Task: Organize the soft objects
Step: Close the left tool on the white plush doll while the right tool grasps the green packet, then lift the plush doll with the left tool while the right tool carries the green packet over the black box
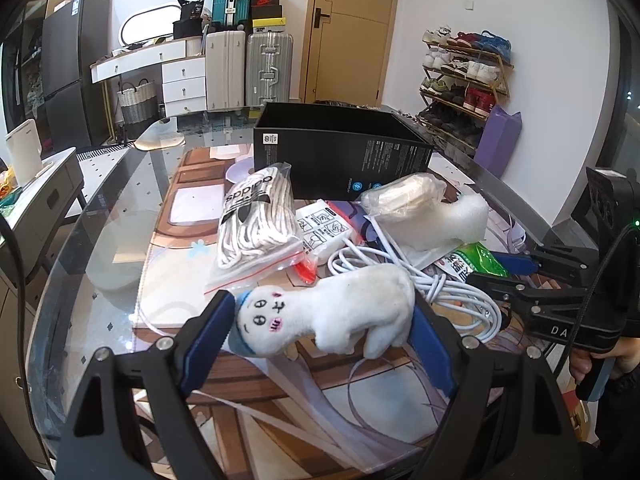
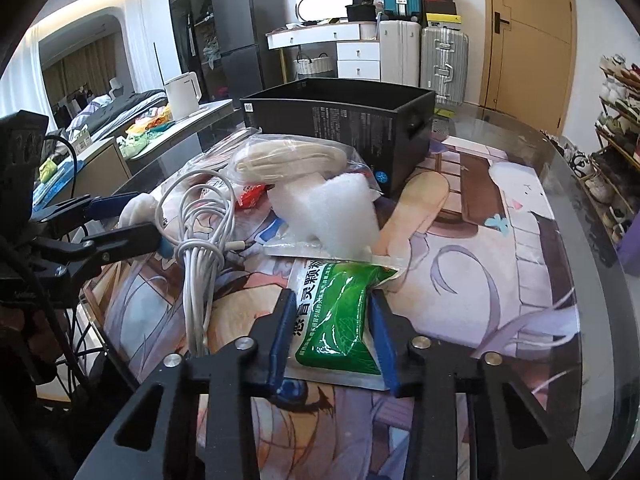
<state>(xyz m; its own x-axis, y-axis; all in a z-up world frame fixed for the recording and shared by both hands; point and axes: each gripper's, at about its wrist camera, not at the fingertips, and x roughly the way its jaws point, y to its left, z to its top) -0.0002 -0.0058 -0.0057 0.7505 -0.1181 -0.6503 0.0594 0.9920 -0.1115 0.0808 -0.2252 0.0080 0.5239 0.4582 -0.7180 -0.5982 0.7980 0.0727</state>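
The left gripper (image 1: 320,332) has its jaws clamped on a white plush toy (image 1: 324,316), which spans the gap between them. The right gripper (image 2: 332,336) has its jaws pressed against both sides of a green packet (image 2: 340,320) lying on the tabletop (image 2: 500,280). A black box (image 2: 344,128) stands beyond the jaws.

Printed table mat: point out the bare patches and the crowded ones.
Free: the printed table mat right of the green sachet, running up to the black cardboard box; also the glass table left of the bagged white laces. Crowded: the middle, around the white foam block and coiled white cable.
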